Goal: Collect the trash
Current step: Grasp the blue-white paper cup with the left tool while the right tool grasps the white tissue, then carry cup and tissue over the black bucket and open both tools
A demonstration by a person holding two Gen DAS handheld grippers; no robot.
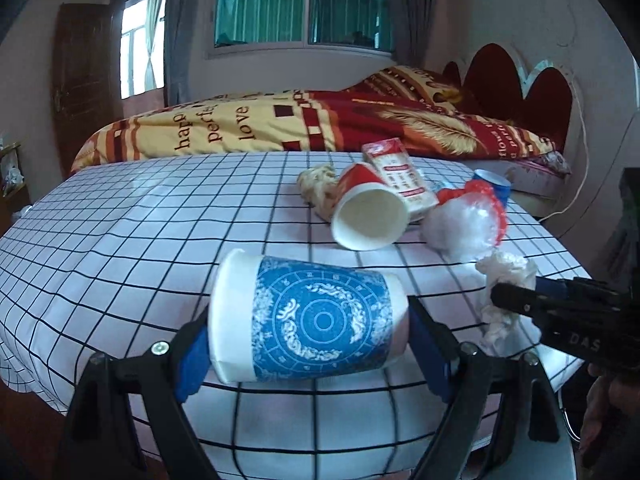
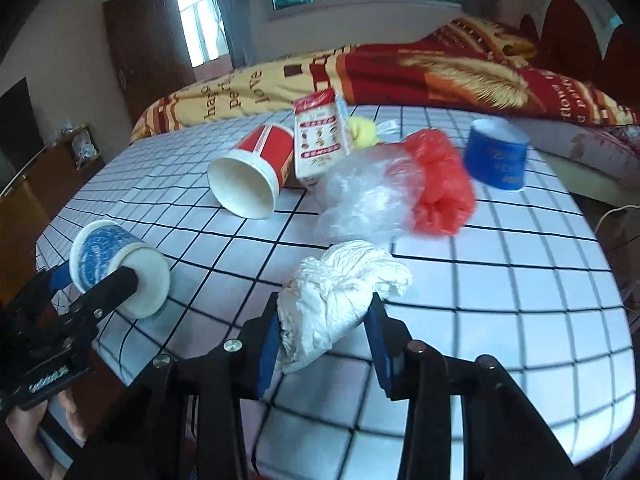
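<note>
A blue-and-white patterned paper cup (image 1: pixel 316 320) lies sideways between the pads of my left gripper (image 1: pixel 308 344), which is shut on its rim and base, just above the checked tablecloth (image 1: pixel 120 240). The right wrist view shows that cup (image 2: pixel 104 256) at the left in the left gripper (image 2: pixel 96 276). My right gripper (image 2: pixel 326 340) is shut on a crumpled white tissue (image 2: pixel 344 280), its blue pads pressing both sides. In the left wrist view the tissue (image 1: pixel 508 272) and right gripper (image 1: pixel 516 296) sit at the right.
Further back on the table lie a red paper cup (image 2: pixel 256 176) on its side, a small carton (image 2: pixel 320 140), a clear and red plastic bag (image 2: pixel 384 192), a yellow crumple (image 2: pixel 364 132), a blue cup (image 2: pixel 496 156) and brownish paper (image 1: pixel 320 188). A bed (image 1: pixel 280 120) stands behind.
</note>
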